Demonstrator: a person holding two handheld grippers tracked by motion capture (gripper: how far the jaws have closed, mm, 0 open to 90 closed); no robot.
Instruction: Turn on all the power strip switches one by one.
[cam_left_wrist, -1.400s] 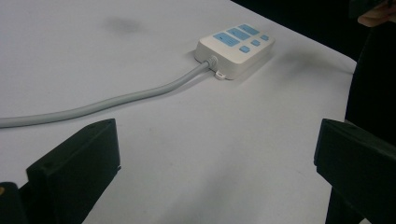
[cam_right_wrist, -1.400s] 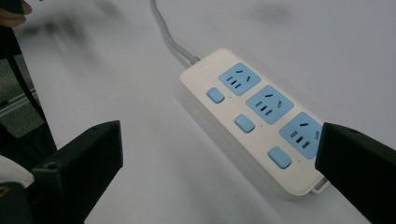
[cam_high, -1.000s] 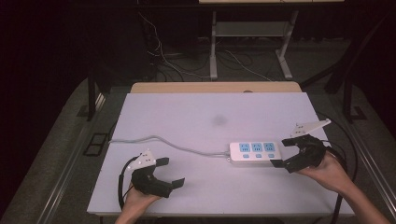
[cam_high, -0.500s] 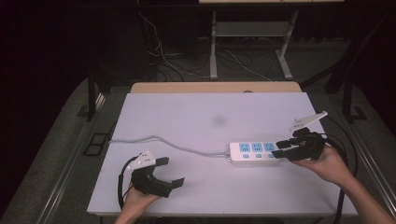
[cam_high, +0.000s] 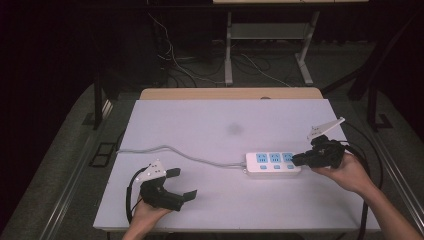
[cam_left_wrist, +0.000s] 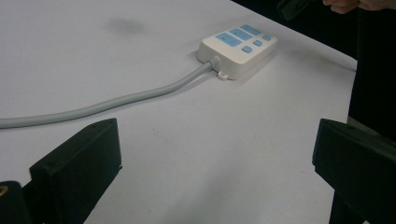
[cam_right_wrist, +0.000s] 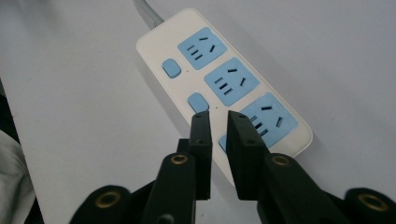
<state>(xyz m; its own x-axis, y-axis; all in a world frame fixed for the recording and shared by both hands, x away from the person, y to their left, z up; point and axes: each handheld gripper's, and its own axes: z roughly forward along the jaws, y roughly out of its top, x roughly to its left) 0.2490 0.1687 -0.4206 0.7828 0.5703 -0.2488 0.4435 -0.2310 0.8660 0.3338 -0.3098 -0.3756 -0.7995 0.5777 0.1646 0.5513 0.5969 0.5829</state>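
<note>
Three switches line the power strip (cam_right_wrist: 224, 81); right gripper (cam_right_wrist: 218, 122), jaws nearly together, should press squarely on the nearest. Left gripper (cam_high: 181, 183) gapes, lower left.

A white table (cam_high: 200, 120) stands on grey floor (cam_high: 75, 150); cables (cam_high: 190, 65) trail beneath a dark metal stand (cam_high: 230, 45).

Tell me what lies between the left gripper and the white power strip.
High view: bare white table, crossed by the strip's grey cable, between left gripper and white power strip.
</note>
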